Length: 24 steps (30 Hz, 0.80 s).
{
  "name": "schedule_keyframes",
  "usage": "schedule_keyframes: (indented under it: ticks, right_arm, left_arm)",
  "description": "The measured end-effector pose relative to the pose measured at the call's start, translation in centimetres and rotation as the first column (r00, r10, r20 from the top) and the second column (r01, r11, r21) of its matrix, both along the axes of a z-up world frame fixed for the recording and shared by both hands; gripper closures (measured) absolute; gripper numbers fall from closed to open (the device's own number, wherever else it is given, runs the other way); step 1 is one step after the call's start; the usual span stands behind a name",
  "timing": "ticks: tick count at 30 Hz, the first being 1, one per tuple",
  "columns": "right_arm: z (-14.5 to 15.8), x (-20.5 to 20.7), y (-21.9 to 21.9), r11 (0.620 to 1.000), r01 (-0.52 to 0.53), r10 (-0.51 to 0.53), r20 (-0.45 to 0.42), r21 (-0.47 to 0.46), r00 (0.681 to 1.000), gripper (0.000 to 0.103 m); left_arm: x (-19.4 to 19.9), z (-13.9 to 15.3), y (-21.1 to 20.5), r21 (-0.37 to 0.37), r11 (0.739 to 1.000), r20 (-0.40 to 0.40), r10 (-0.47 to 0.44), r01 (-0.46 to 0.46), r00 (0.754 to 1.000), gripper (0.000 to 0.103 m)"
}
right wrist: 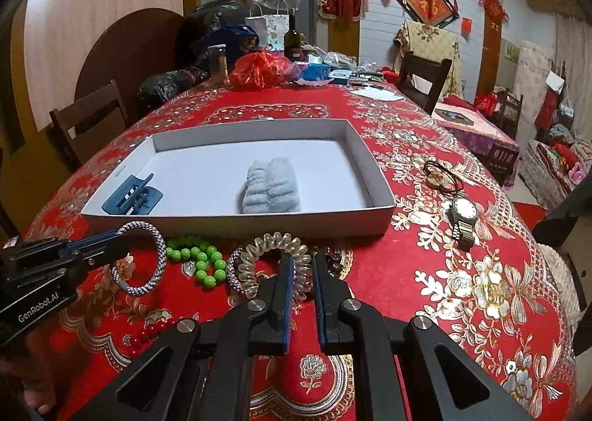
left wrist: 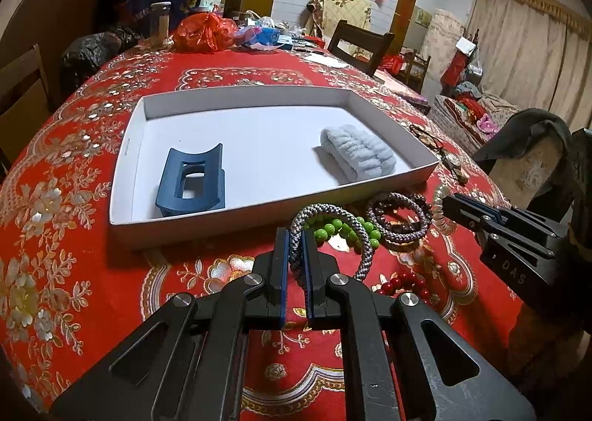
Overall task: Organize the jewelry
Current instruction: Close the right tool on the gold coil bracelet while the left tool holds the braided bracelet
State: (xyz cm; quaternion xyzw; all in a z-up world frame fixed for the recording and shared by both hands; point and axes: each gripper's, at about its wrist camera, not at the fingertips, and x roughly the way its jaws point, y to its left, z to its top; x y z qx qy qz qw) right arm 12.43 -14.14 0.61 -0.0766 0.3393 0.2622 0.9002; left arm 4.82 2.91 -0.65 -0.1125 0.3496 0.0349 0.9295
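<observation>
A white tray (left wrist: 125, 147) (right wrist: 377, 176) on the red tablecloth holds a blue hair claw (left wrist: 192, 182) (right wrist: 131, 197) and a pale blue scrunchie (left wrist: 357, 152) (right wrist: 270, 186). My left gripper (left wrist: 295, 236) (right wrist: 124, 236) is shut on a grey braided bracelet (left wrist: 329, 213) (right wrist: 157, 254) and holds it just in front of the tray. My right gripper (right wrist: 300, 260) (left wrist: 446, 204) is open by a narrow gap, its left finger over a clear coil hair tie (right wrist: 270, 254) (left wrist: 440, 208). Green beads (left wrist: 342, 228) (right wrist: 199, 260), purple braided bracelets (left wrist: 399, 215) and red beads (left wrist: 403, 282) (right wrist: 148, 334) lie nearby.
A wristwatch (right wrist: 462, 217) (left wrist: 455, 161) and a dark cord necklace (right wrist: 442, 174) (left wrist: 425, 137) lie right of the tray. Bags, a bottle (right wrist: 292, 36) and a jar (left wrist: 161, 23) crowd the far end of the table. Chairs (right wrist: 88, 117) stand around it.
</observation>
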Motion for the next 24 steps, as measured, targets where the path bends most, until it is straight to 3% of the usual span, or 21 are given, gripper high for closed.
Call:
schedule_keyframes:
  ticks: [24]
  right_arm:
    - [0.05, 0.01, -0.20, 1.000, 0.011, -0.011, -0.001, 0.002, 1.000, 0.094]
  left_arm:
    - [-0.06, 0.03, 0.07, 0.000, 1.000, 0.001, -0.001, 0.001, 1.000, 0.098]
